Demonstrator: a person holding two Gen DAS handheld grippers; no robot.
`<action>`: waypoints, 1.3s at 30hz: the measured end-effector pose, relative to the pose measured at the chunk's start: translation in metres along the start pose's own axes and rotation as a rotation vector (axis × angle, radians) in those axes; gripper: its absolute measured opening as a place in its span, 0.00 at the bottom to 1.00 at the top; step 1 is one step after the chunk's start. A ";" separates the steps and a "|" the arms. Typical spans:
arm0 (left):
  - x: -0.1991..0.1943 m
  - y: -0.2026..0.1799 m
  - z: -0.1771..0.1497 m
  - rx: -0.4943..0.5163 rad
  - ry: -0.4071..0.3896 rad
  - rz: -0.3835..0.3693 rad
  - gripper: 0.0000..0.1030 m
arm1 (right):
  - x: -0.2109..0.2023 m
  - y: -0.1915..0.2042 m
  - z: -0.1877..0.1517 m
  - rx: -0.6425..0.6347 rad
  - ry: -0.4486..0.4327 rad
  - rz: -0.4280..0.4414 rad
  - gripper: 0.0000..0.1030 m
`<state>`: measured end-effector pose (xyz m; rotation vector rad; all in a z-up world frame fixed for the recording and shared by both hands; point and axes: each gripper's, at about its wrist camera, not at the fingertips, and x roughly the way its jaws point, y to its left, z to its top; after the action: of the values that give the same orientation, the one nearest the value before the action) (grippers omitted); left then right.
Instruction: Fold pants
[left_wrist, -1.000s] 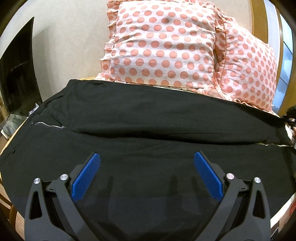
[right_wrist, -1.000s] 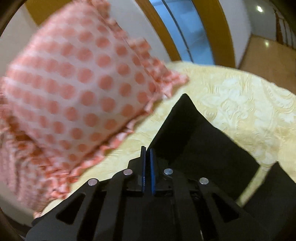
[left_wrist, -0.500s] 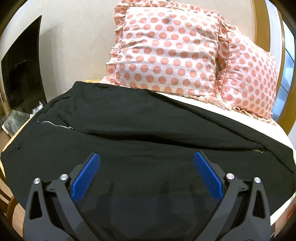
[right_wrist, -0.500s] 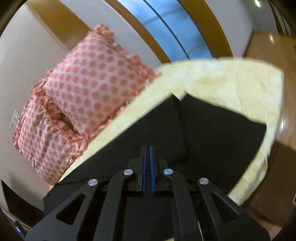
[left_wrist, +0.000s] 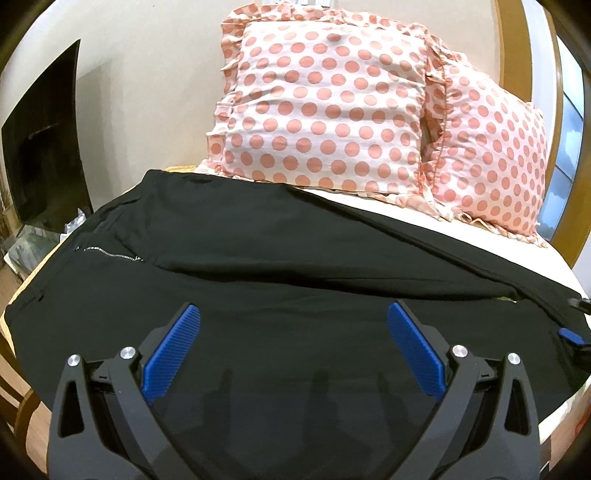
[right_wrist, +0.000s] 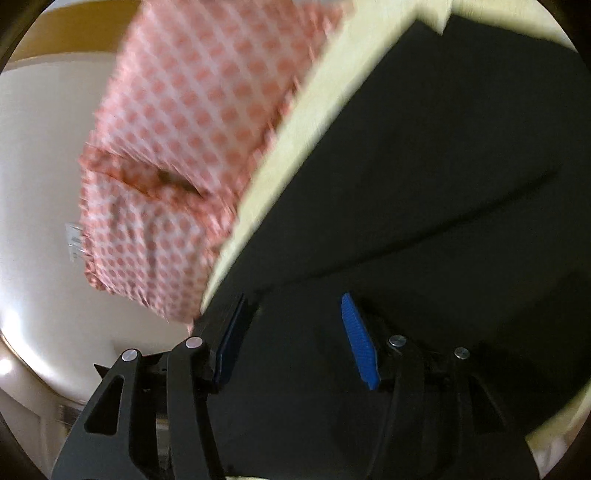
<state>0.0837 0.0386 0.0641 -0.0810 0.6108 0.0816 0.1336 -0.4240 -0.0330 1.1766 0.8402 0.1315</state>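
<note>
Black pants (left_wrist: 277, 258) lie flat across the bed, folded lengthwise, with the zipper (left_wrist: 109, 253) and waist at the left and the legs running right. My left gripper (left_wrist: 293, 345) is open and empty just above the near edge of the pants. The right wrist view is blurred: my right gripper (right_wrist: 295, 332) is open and empty over the black pants (right_wrist: 424, 184). One blue pad of the right gripper (left_wrist: 569, 334) shows at the right edge of the left wrist view, by the leg end.
Two pink polka-dot pillows (left_wrist: 325, 107) lean on the wall behind the pants; one pillow (right_wrist: 184, 147) shows in the right wrist view. The cream bedcover (left_wrist: 413, 214) shows beyond the pants. A dark TV screen (left_wrist: 40, 147) stands at the left. A wooden frame (left_wrist: 554, 110) is at the right.
My right gripper has opened, let go of the pant leg and swung round over the pants. The far leg now lies flat. My left gripper has stayed open and has risen slightly.
</note>
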 end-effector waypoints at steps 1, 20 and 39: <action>0.000 0.000 0.000 0.004 -0.001 0.002 0.98 | 0.007 0.004 0.001 -0.011 0.012 -0.014 0.51; 0.009 0.017 0.009 -0.102 -0.046 -0.133 0.98 | -0.020 -0.016 0.022 0.043 -0.378 -0.133 0.18; 0.201 0.077 0.158 -0.202 0.298 0.005 0.96 | -0.077 -0.065 0.012 -0.027 -0.458 0.027 0.03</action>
<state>0.3296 0.1410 0.0734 -0.2913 0.8990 0.1375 0.0664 -0.4986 -0.0476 1.1335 0.4175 -0.1030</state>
